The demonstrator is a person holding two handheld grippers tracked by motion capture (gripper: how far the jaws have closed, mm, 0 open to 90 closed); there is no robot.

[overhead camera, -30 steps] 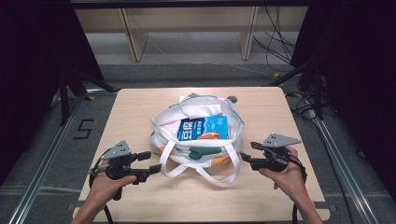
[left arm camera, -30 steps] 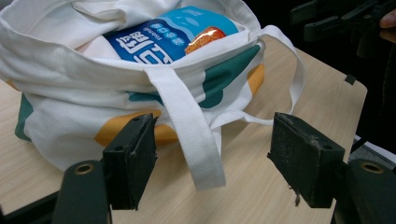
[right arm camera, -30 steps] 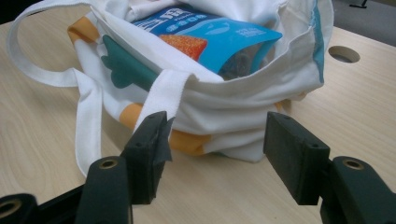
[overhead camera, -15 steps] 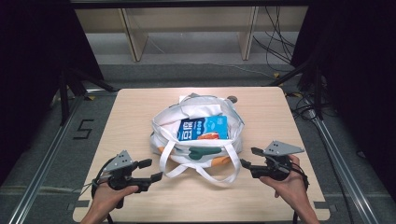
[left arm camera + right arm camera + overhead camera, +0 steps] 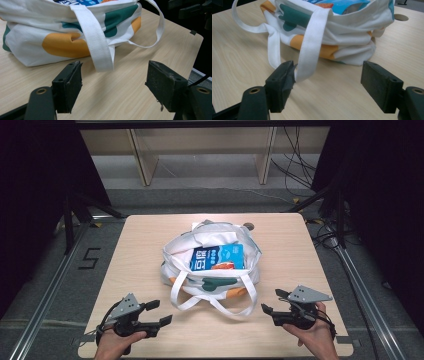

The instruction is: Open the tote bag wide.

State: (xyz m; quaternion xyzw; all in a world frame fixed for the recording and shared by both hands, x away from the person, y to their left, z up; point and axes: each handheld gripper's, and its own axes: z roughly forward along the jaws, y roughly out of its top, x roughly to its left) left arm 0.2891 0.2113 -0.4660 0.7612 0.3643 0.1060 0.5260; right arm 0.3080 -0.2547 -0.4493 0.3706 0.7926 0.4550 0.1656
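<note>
White canvas tote bag (image 5: 210, 265) with green and orange patches sits mid-table, mouth up, a blue printed packet (image 5: 217, 257) showing inside. Its white strap handles (image 5: 212, 302) flop toward the near edge. Left gripper (image 5: 159, 313) and right gripper (image 5: 268, 302) flank the handles, jaws wide apart, holding nothing, probably placed to take a strap each. Pale wooden table (image 5: 150, 240).

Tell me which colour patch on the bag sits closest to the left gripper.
The orange patch, low on the bag's near side, just beyond the left gripper's open jaws. The green patch sits higher and farther along, past the white strap.
</note>
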